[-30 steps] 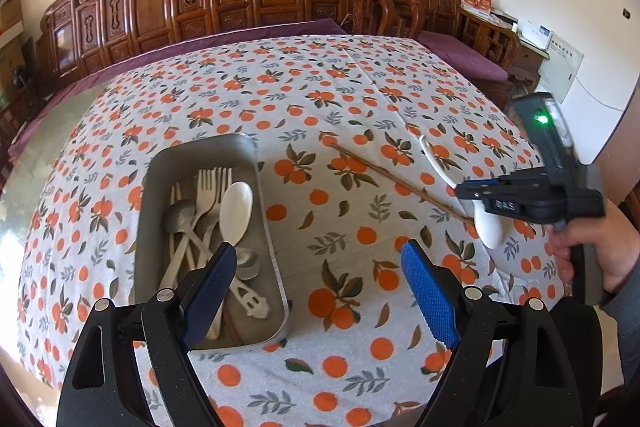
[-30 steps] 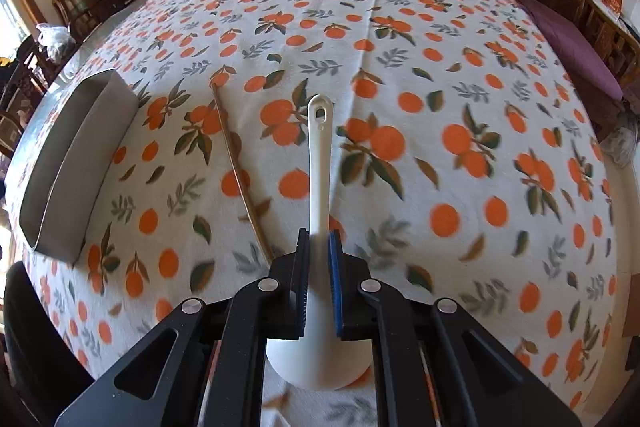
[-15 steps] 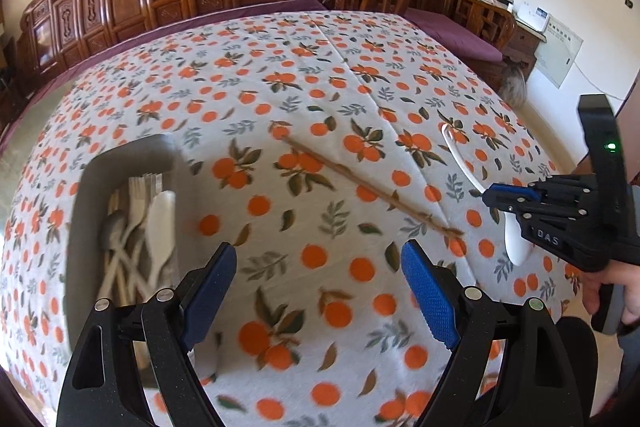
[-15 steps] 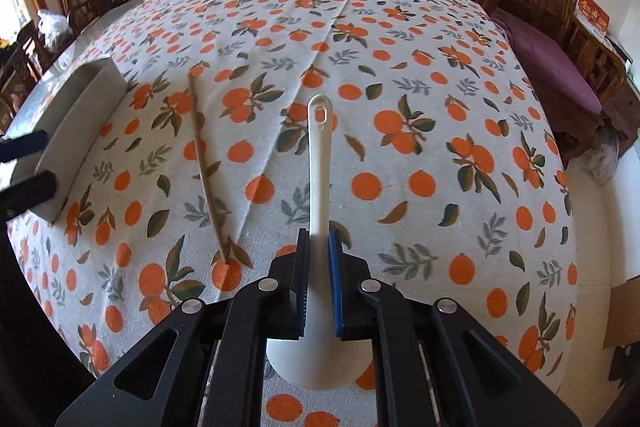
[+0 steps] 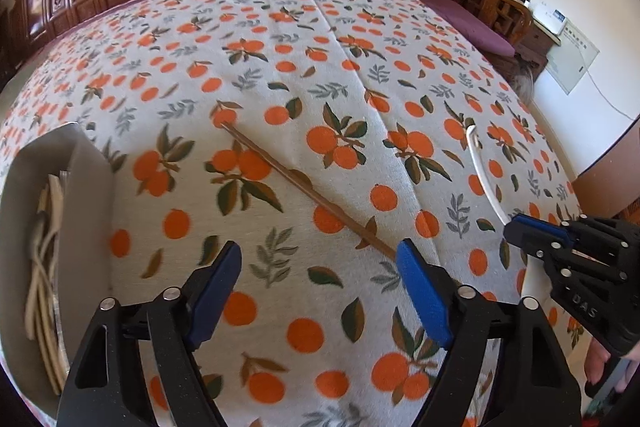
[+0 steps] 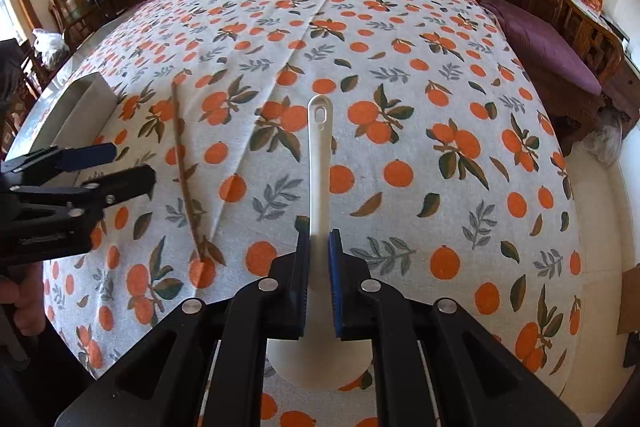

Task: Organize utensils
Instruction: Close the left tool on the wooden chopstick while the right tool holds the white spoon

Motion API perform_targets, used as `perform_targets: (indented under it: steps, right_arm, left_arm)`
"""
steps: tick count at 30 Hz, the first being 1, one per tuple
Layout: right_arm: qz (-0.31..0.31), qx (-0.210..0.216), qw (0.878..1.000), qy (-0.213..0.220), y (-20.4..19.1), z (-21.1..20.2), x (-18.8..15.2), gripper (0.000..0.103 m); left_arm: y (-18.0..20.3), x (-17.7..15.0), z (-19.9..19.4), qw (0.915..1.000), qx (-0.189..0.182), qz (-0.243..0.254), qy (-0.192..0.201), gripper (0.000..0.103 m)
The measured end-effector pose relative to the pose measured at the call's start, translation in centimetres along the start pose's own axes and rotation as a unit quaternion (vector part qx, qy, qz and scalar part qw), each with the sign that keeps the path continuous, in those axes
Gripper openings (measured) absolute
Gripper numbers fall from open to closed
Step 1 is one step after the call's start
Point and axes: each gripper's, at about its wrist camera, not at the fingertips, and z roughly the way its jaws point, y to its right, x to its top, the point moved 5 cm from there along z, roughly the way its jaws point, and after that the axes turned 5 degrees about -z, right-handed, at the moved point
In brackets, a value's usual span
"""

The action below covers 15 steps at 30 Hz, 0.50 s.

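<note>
Gripping a white plastic spoon [image 6: 320, 163], the right gripper [image 6: 319, 267] has its blue pads pressed against the handle just above the bowl; the handle runs forward over the tablecloth [image 6: 400, 75], its holed end farthest from the jaws, the bowl tucked beneath the fingers. Left gripper [image 5: 320, 279]: jaws wide apart and just now narrowing a little, nothing between them, pads hovering over the orange-print cloth. Wooden chopstick [image 5: 304, 187]: lying flat on the cloth, slanted, its near end just beside the left gripper's right-hand pad [image 5: 420, 291]; whether they touch cannot be told. From the right wrist view the same chopstick lies between the two grippers, left of the spoon. Metal tray [image 5: 92, 187]: at the table's left edge, left of the left gripper, holding pale spoons and forks [image 5: 44, 227], partly blurred.
</note>
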Motion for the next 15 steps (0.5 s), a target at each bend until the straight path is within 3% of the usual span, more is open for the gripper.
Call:
perform_targets:
  steps: [8,10,15]
  right_arm:
    - [0.01,0.003,1.0,0.0,0.4,0.3,-0.2,0.011]
    - [0.007,0.003,1.0,0.001,0.3,0.3,-0.2,0.011]
    - [0.005,0.003,1.0,0.0,0.2,0.3,-0.2,0.011]
  left_arm:
    - [1.5,0.4,2.0,0.9999,0.004,0.009,-0.01,0.059]
    - [2.0,0.4,2.3,0.9995,0.02,0.025,-0.007,0.054]
    - [1.5,0.0,1.9,0.9983,0.038,0.045,-0.006,0.033]
